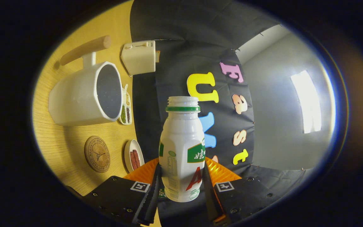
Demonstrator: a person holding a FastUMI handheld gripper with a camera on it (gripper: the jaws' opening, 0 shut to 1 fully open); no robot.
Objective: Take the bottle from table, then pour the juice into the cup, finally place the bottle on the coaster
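**A:** Fingers [181, 189] of the gripper are clamped on the bottle [182, 148], one pressing each side of its lower body, are they not?

**B:** They are. The bottle sits between them, a white plastic one with a green band under a threaded neck. Its cap is off and the mouth is open. What is inside cannot be told through the opaque wall.

**A:** And the cup?

**B:** The cup [83, 94] stands on the counter [71, 151], well apart from the bottle. It is white, with faceted sides, a wide round mouth and a round wooden bar handle on a white stem. Its inside looks dark; whether any juice is in it cannot be told.

**A:** What else holds something?

**B:** A small white divided dish [125, 108] lies just beside the cup's rim, with green and brownish bits in its compartments. A round white plate [133, 156] nearer the fingers carries a few reddish-brown strips.

**A:** The coaster?

**B:** The coaster [97, 154] is a flat round wooden disc with a ring pattern, lying between the cup and the fingers, beside the plate, nothing on it. A cream box-shaped appliance [139, 56] stands beyond the cup. The counter has a pale wood grain.
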